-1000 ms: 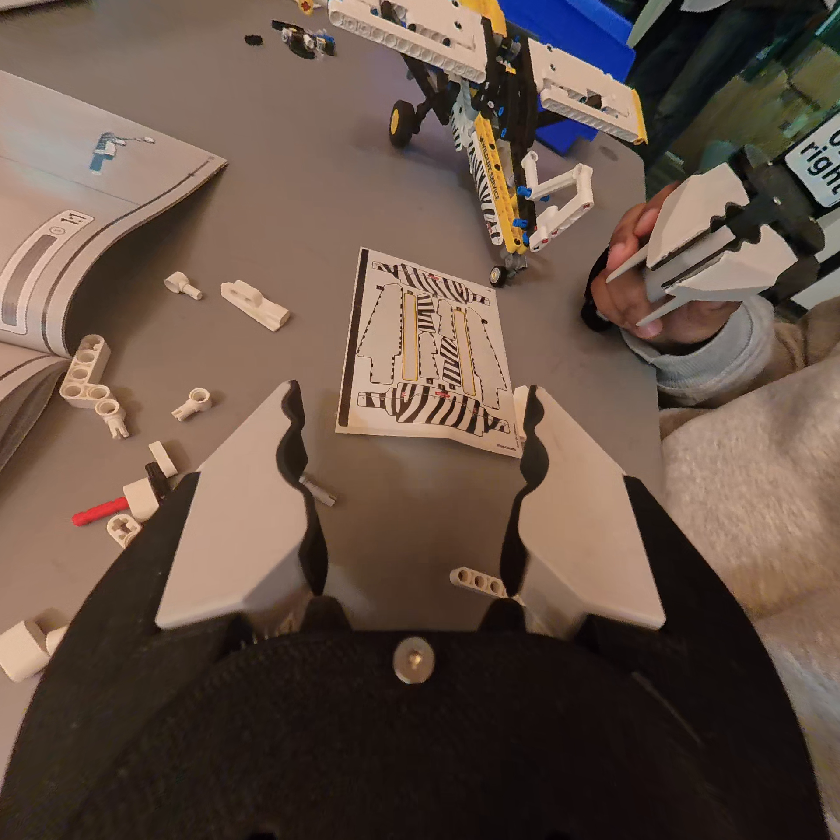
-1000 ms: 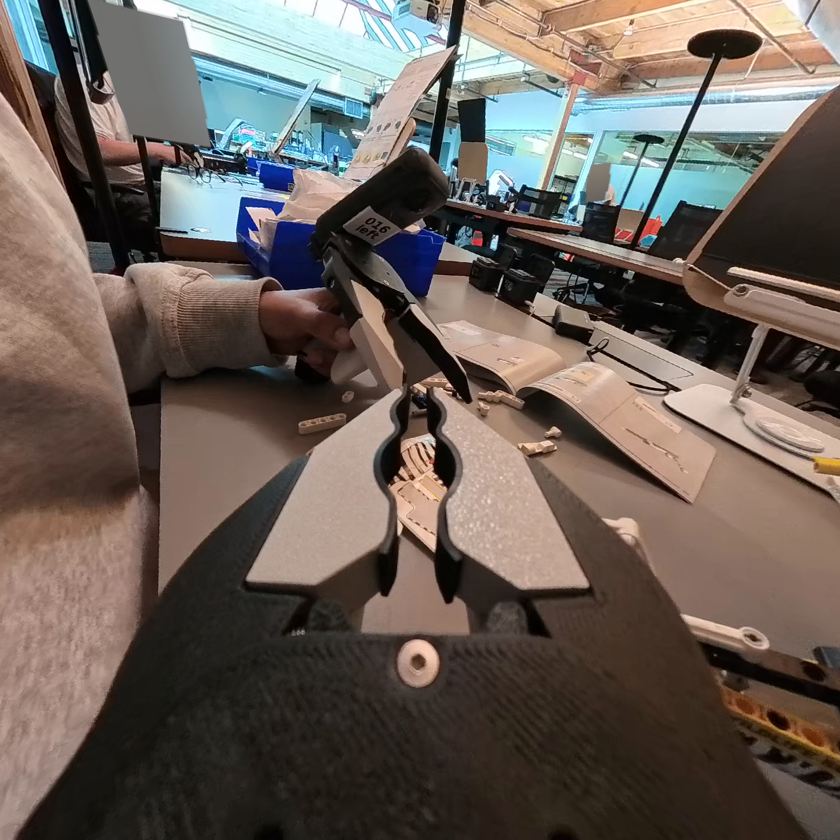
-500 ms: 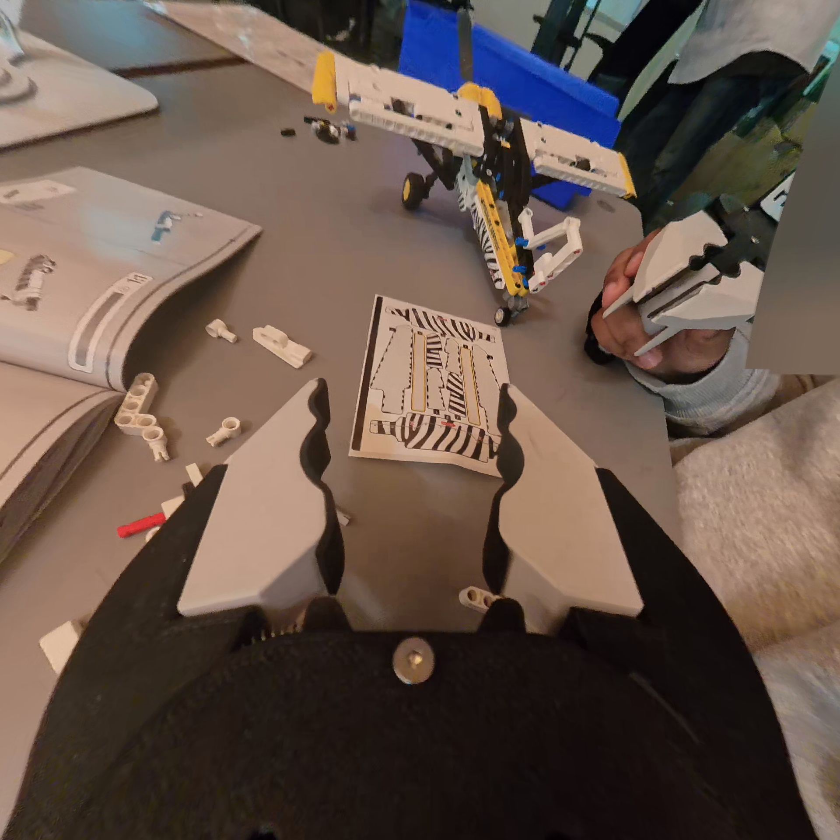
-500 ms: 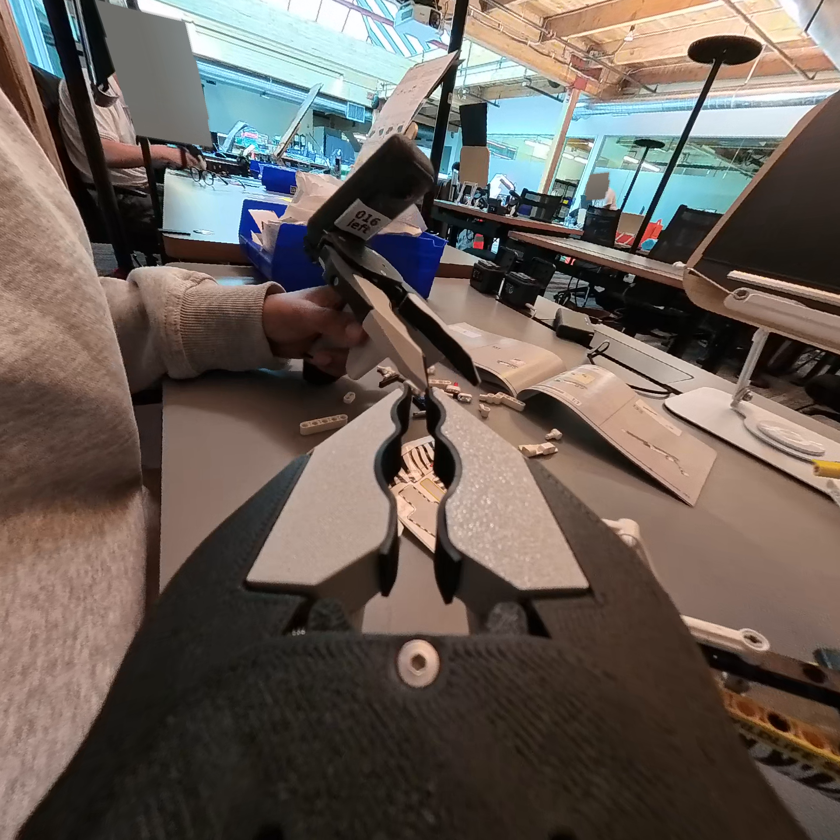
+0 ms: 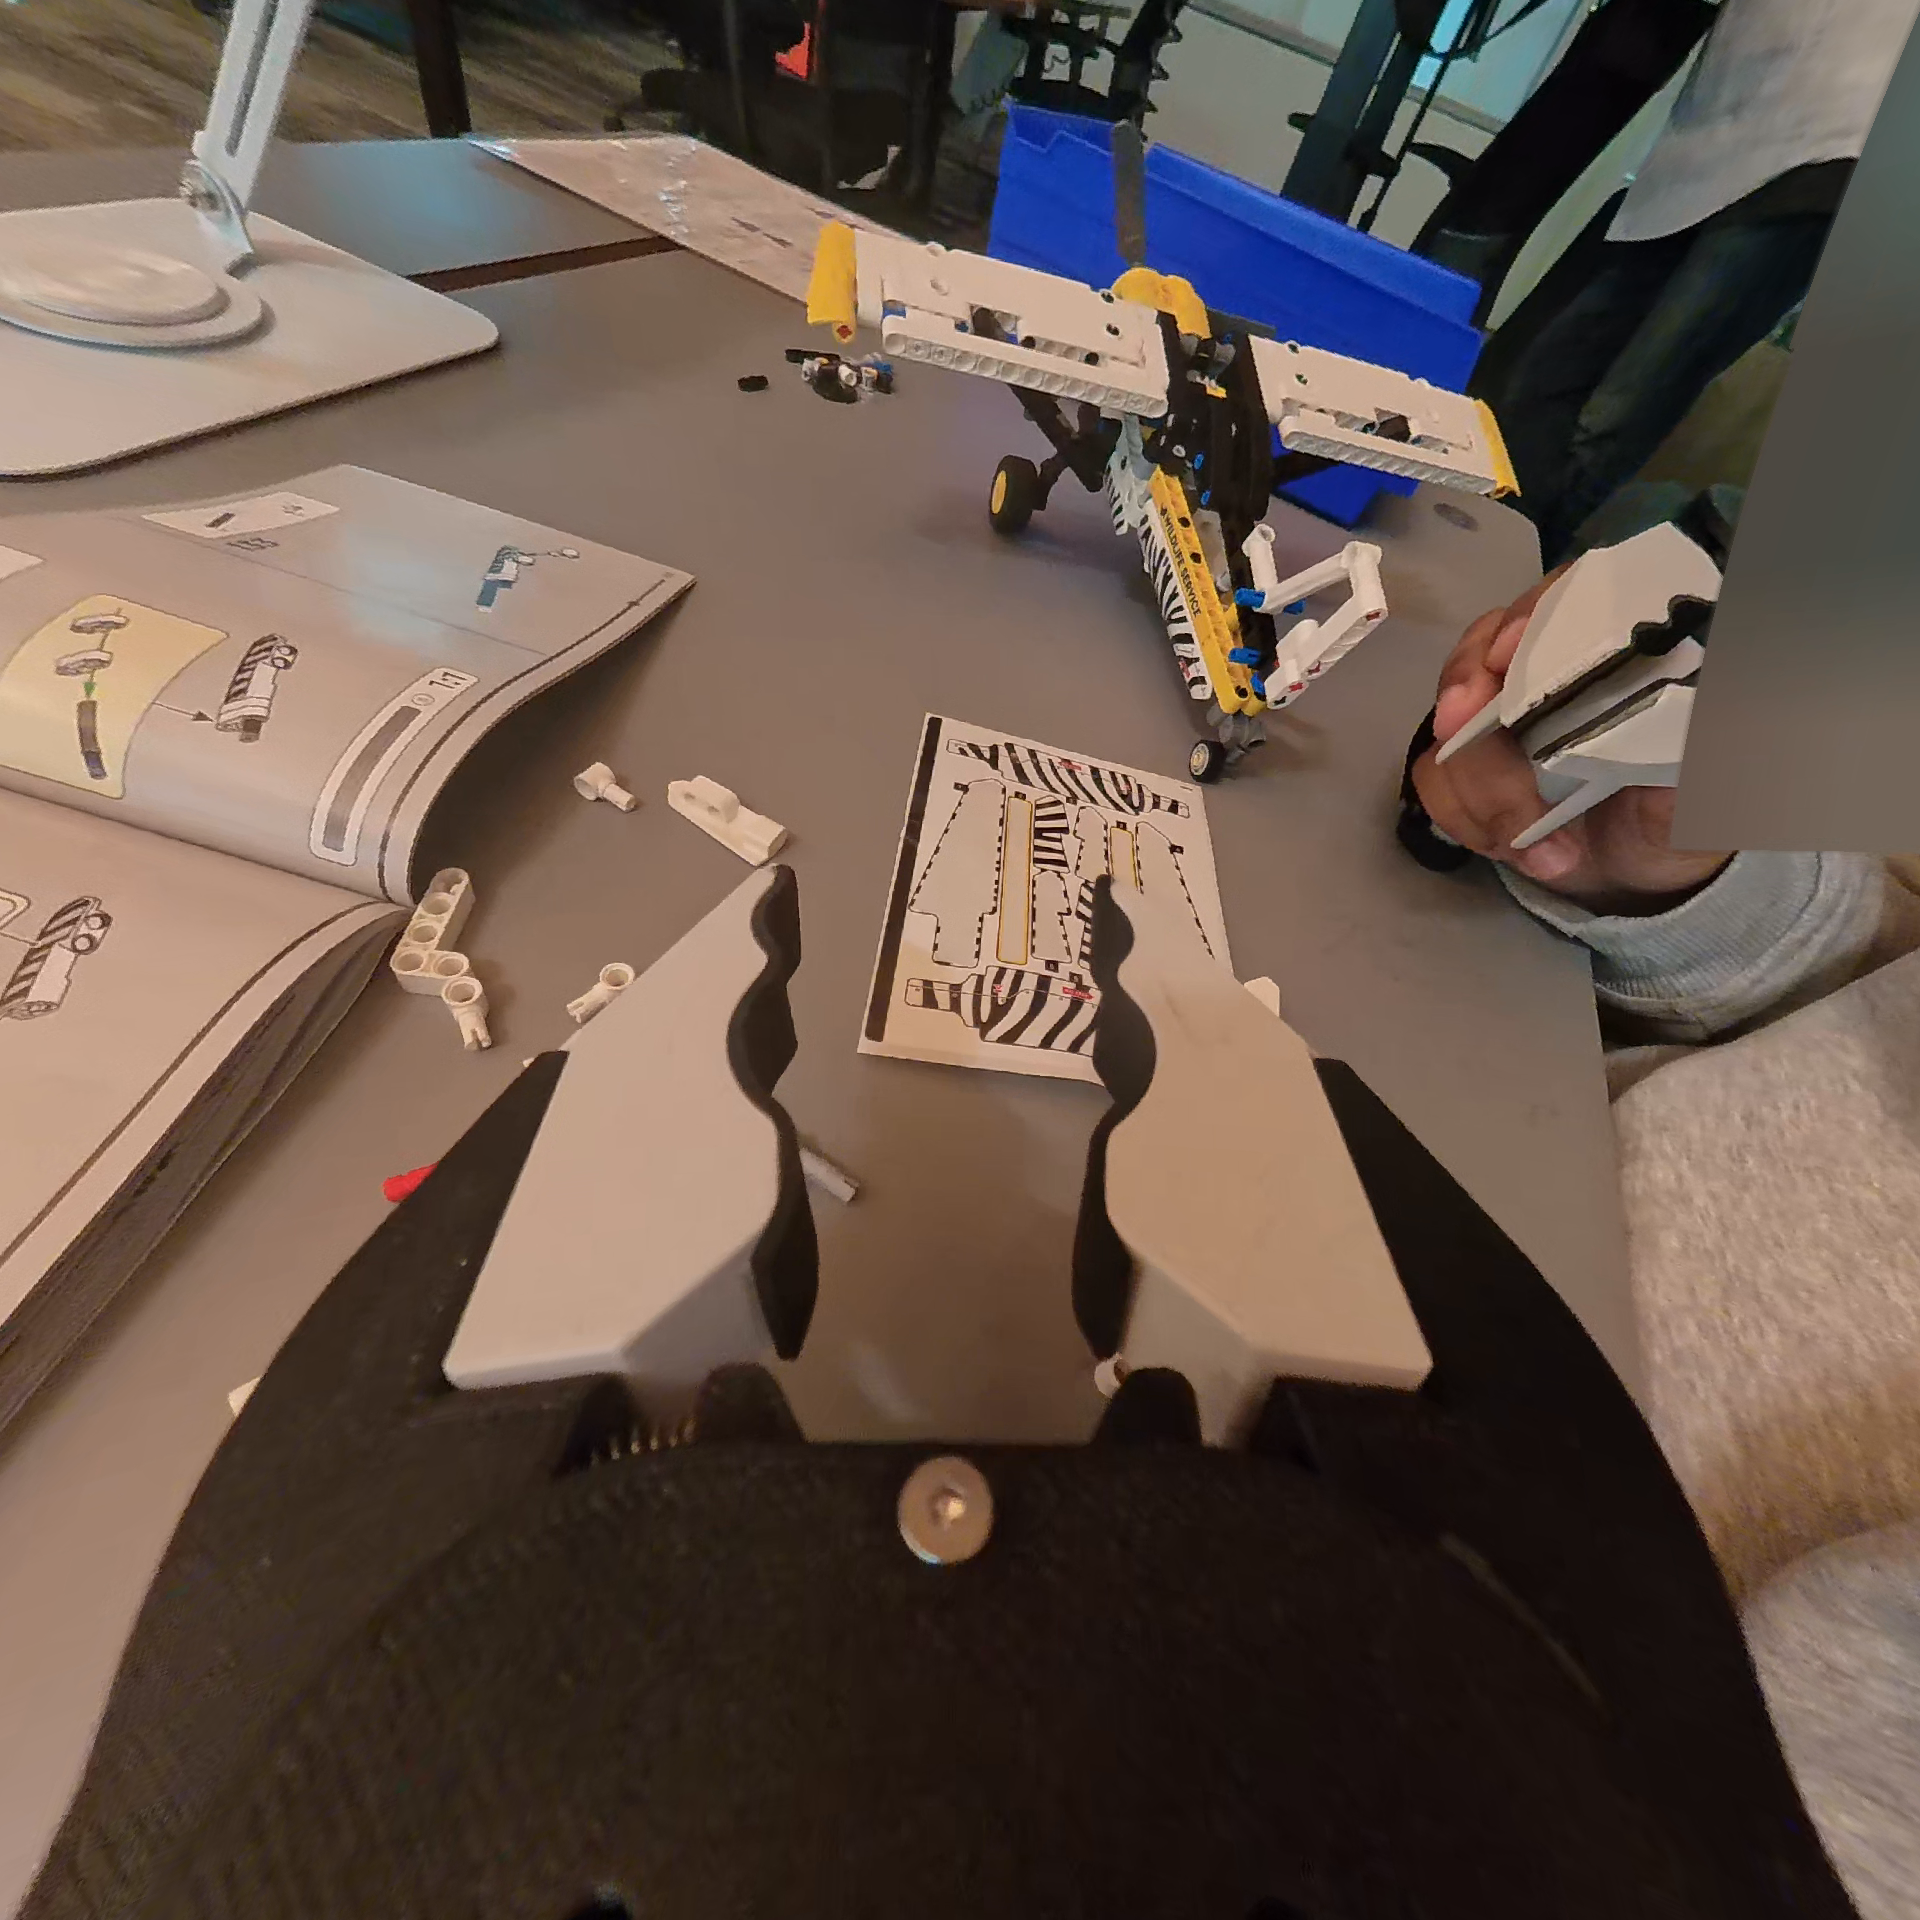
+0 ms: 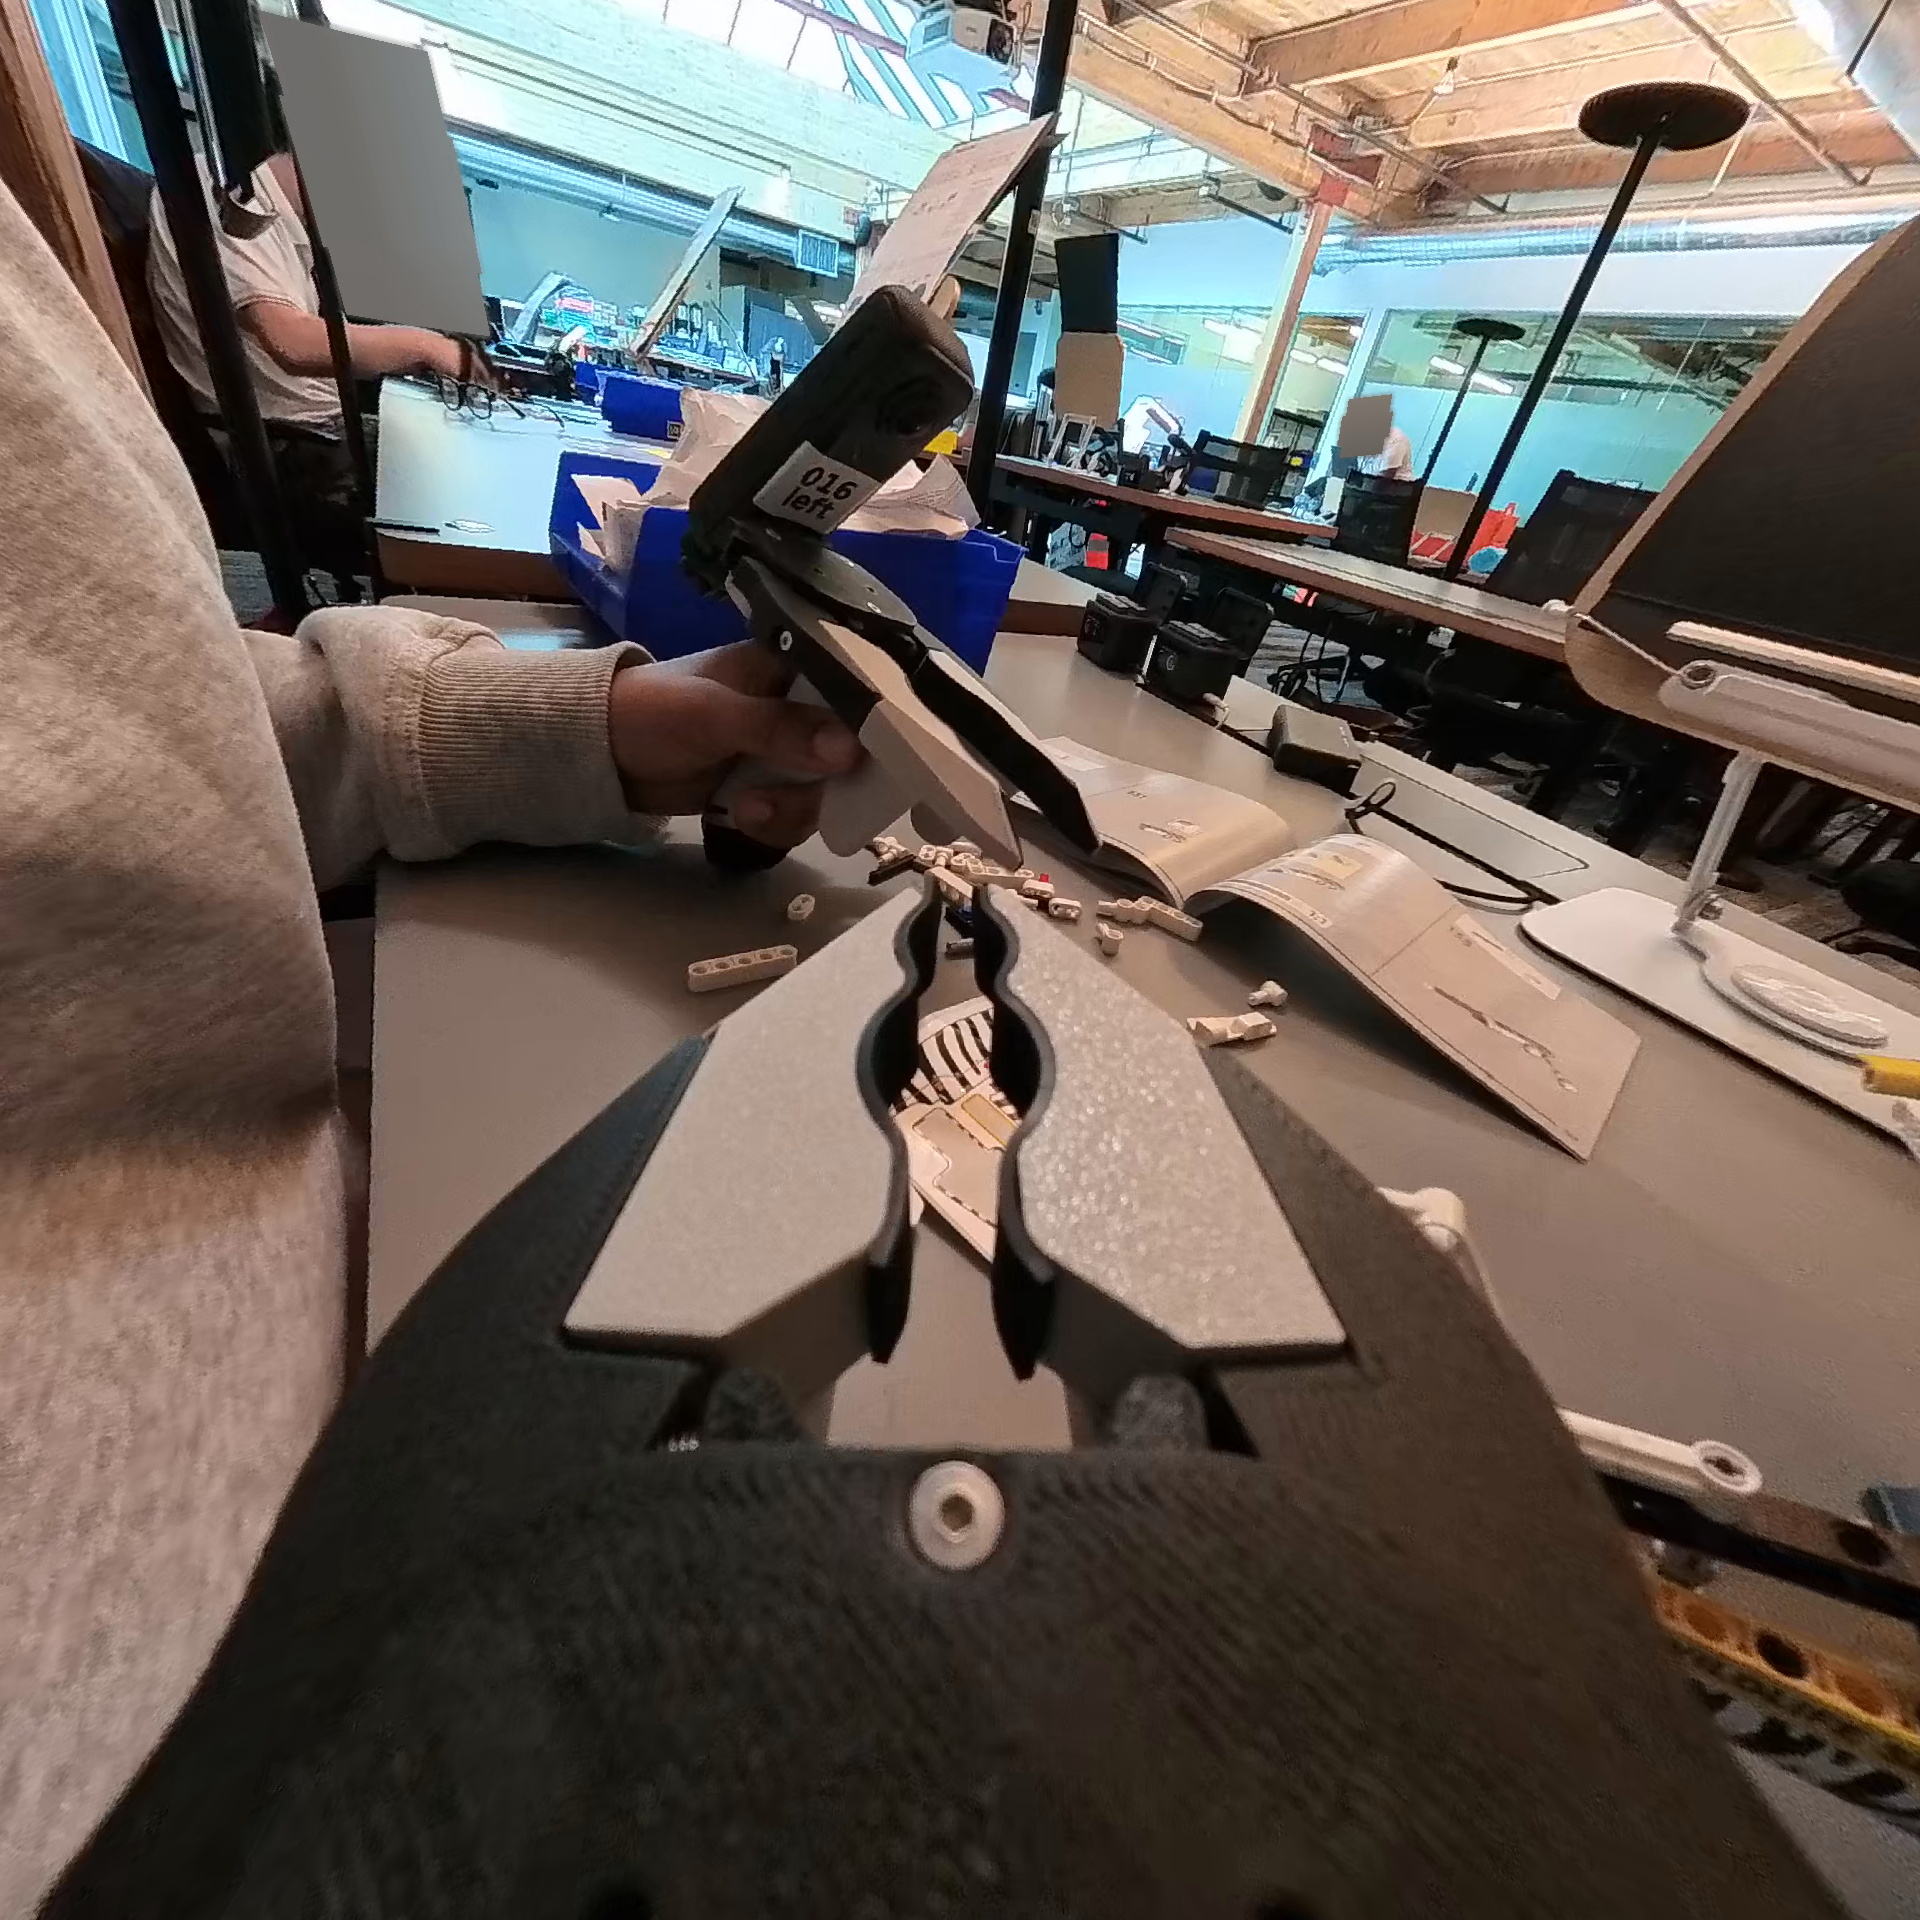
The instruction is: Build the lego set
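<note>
A white, yellow and black lego plane stands at the back of the grey table. A zebra-striped sticker sheet lies in front of it. My left gripper is open and empty, held above the table over the sheet's near left edge; it also shows in the right wrist view. My right gripper is shut with nothing in it, held near the table's right edge. Loose white pieces and a small grey pin lie near the left fingers.
An open instruction booklet lies at the left. A white stand base sits at the back left and a blue bin behind the plane. A white beam lies near the table's front. A person works at another table.
My left gripper has risen and tilted up, so more of the table's far side shows. Its jaws have narrowed somewhat. My right gripper has stayed still.
</note>
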A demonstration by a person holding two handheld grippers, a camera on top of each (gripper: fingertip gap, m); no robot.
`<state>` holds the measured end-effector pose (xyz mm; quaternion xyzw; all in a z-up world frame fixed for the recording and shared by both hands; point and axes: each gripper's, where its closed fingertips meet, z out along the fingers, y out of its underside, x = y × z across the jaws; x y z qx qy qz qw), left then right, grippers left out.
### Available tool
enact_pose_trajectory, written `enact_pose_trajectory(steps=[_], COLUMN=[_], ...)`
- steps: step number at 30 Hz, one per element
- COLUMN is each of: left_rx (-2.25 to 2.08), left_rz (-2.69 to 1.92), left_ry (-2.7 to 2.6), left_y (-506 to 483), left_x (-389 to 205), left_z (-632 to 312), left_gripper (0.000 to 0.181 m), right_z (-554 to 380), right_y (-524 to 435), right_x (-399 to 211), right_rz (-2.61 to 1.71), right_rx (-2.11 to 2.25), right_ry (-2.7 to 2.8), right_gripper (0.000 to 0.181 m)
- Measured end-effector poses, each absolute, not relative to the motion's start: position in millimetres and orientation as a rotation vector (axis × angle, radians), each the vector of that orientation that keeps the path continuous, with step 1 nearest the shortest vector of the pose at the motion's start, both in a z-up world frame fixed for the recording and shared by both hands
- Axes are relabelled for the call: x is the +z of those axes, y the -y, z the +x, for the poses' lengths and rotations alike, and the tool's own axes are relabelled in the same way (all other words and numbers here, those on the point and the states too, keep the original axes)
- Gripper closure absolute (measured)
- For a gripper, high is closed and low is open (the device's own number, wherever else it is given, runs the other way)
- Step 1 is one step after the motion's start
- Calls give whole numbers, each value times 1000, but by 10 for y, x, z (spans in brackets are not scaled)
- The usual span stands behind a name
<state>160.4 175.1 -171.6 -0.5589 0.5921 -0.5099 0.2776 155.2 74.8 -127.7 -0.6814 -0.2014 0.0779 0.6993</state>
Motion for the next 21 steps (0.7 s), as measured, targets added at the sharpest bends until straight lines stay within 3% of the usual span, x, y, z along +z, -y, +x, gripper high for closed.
enact_pose_trajectory(steps=[21], left_rx=[-1363], left_rz=[-1496], left_ry=[-1557], left_y=[-1793], left_x=[-1692], left_z=[1599], left_gripper=[130], right_z=[1559], right_y=[-759], right_x=[-1306], right_rz=[-1519], right_rx=[145], right_ry=[466], right_gripper=[177])
